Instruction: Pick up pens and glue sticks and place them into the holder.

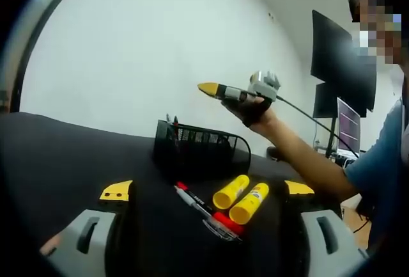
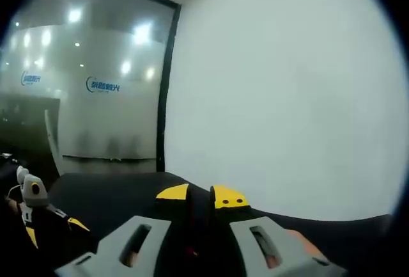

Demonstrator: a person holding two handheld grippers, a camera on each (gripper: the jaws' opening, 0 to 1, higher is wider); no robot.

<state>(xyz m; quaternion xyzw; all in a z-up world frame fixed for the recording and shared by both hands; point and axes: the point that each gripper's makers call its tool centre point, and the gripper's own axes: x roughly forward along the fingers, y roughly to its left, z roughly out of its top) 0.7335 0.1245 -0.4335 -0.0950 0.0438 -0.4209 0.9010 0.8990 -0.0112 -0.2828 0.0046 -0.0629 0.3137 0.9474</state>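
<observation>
A black table (image 1: 57,155) fills the lower half of the left gripper view, under a white wall (image 1: 160,47). At centre stands the black mesh holder (image 1: 201,152), with a few dark tips showing above its left rim, too small to name. Just in front of it, lower centre, lie two yellow glue sticks (image 1: 239,197) side by side. A pen (image 1: 195,201) lies beside them to the left, and a red-capped marker (image 1: 225,222) lies at their near ends.

The left gripper (image 1: 208,190) sits low at the bottom of that view, its jaws spread wide with the items lying between and beyond the yellow tips, nothing held. The right gripper (image 1: 211,89) is raised at upper centre in a gloved hand (image 1: 255,107). In the right gripper view its own yellow tips (image 2: 201,195) stand nearly together at lower centre; a thin dark gap shows between them, and whether anything is pinched there I cannot tell.

Judging by this, the step in hand is a pick from the group on the table. The next move calls for lowering the left gripper over one item, likely a glue stick, without nudging its neighbour.

The holder's inside is hidden. The right gripper view looks away at the wall and a glass partition (image 2: 96,79), so the items lie outside it.
</observation>
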